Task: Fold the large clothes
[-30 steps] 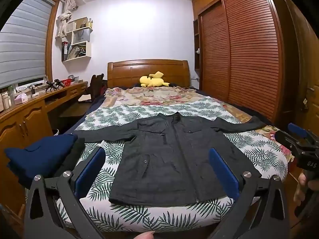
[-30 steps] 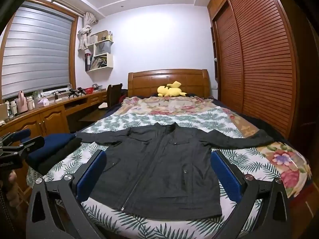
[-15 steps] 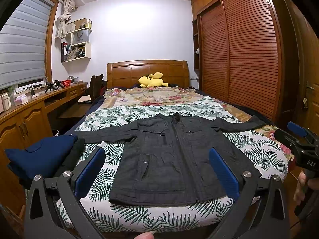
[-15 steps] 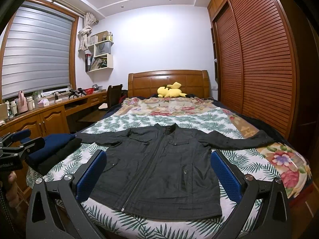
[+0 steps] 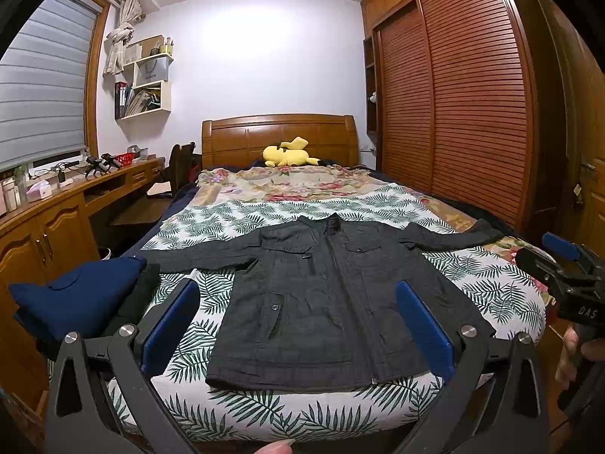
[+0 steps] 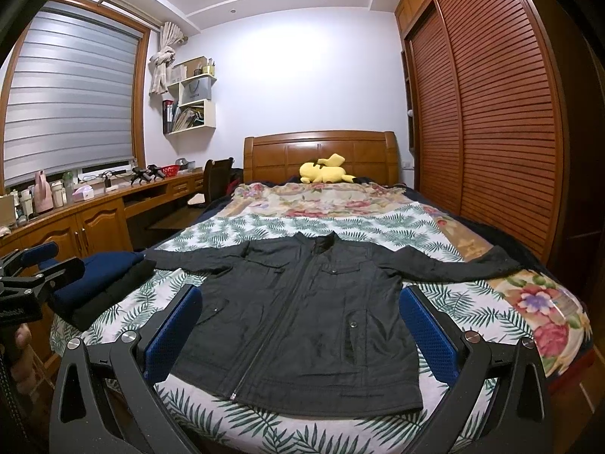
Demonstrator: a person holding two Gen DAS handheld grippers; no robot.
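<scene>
A dark grey zipped jacket (image 5: 325,295) (image 6: 310,321) lies flat, front up, on the leaf-print bedspread, both sleeves spread out sideways and its hem near the foot of the bed. My left gripper (image 5: 297,325) is held before the foot of the bed, open, its blue pads wide apart and holding nothing. My right gripper (image 6: 302,325) stands open and empty the same way, off to the right; it also shows in the left wrist view as the right gripper (image 5: 559,261), held by a hand (image 5: 578,352).
Folded navy and black clothes (image 5: 83,299) are stacked at the bed's near left corner. A wooden desk and cabinets (image 6: 90,223) run along the left. Slatted wardrobe doors (image 5: 472,106) line the right. A yellow plush toy (image 5: 287,155) sits by the headboard.
Both views have risen and tilted up slightly, so the jacket sits a little lower in frame. The jacket has not moved and both grippers stay open.
</scene>
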